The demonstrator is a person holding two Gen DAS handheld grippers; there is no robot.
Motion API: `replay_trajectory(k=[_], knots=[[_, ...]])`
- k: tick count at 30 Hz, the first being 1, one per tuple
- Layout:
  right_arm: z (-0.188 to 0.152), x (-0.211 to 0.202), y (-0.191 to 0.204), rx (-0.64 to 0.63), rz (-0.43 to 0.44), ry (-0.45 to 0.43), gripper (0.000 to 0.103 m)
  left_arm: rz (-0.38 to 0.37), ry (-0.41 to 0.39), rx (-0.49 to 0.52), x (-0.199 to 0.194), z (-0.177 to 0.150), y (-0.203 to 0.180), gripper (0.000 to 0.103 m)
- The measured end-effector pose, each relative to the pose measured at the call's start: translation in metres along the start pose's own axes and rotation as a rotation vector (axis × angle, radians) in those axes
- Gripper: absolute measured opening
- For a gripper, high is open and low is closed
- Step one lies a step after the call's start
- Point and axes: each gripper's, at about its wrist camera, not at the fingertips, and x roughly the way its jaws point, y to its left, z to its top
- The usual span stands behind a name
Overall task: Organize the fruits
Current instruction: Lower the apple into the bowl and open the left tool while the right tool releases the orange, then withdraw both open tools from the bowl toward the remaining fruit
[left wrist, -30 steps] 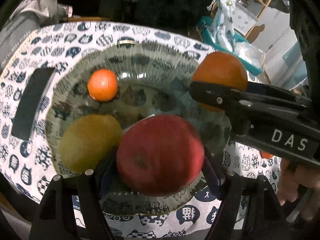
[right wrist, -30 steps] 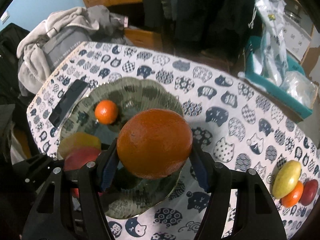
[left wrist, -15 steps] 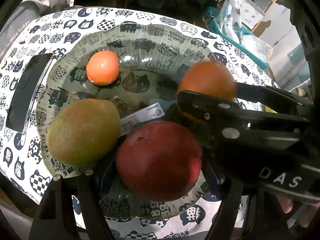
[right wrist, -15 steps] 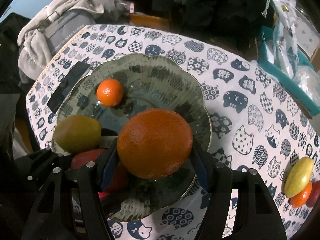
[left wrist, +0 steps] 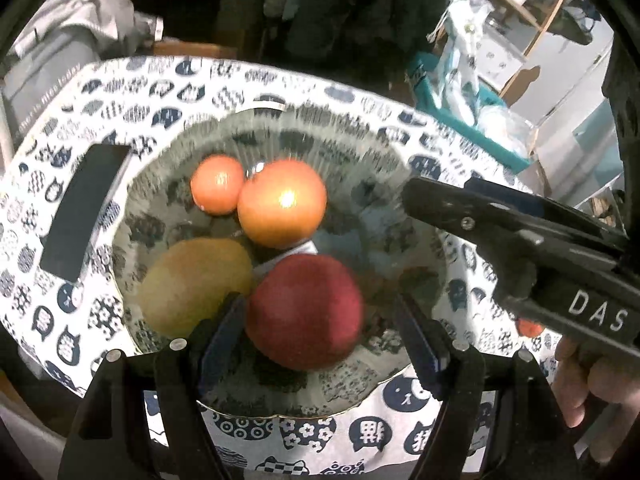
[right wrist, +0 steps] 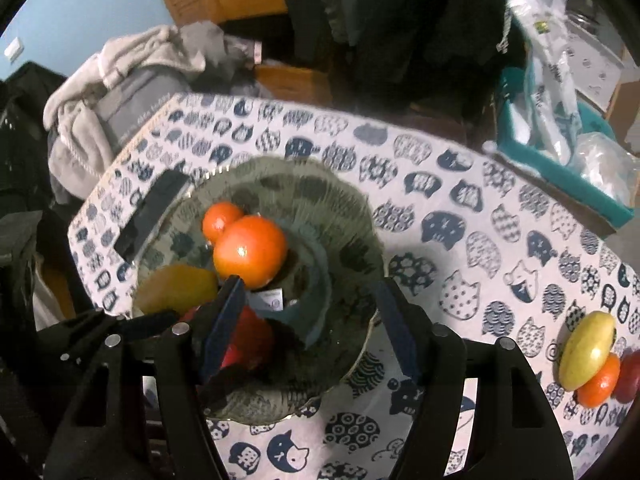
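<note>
A patterned glass bowl holds a small tangerine, a large orange, a yellow-green mango and a red apple. My left gripper is open, its jaws wide of the apple, which rests in the bowl. My right gripper is open and empty above the bowl's near side; it also shows in the left wrist view.
A black phone lies left of the bowl on the cat-print tablecloth. A yellow fruit, an orange one and a red one sit at the table's right. A teal bin stands behind.
Both grippers opened. The orange left my right gripper and now rests in the bowl beside the tangerine. The apple left my left gripper and rests in the bowl. Both grippers drew back.
</note>
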Motion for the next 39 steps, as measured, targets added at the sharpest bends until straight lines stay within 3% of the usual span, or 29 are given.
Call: replay_trajectory(k=[20, 27, 33, 39], knots=[[0.013, -0.131, -0.009, 0.024, -0.084, -0.306, 0.071, -0.008, -0.232, 0.125, -0.082, 0.023, -0.047, 0.080], [0.003, -0.169, -0.016, 0.017, -0.119, -0.379, 0.072, -0.025, -0.268, 0.165, -0.100, 0.022, -0.068, 0.080], [-0.006, -0.193, -0.025, 0.024, -0.146, -0.427, 0.080, -0.046, -0.289, 0.205, -0.112, 0.021, -0.091, 0.082], [-0.017, -0.212, -0.041, 0.024, -0.213, -0.457, 0.082, -0.067, -0.287, 0.227, -0.115, 0.021, -0.110, 0.085]])
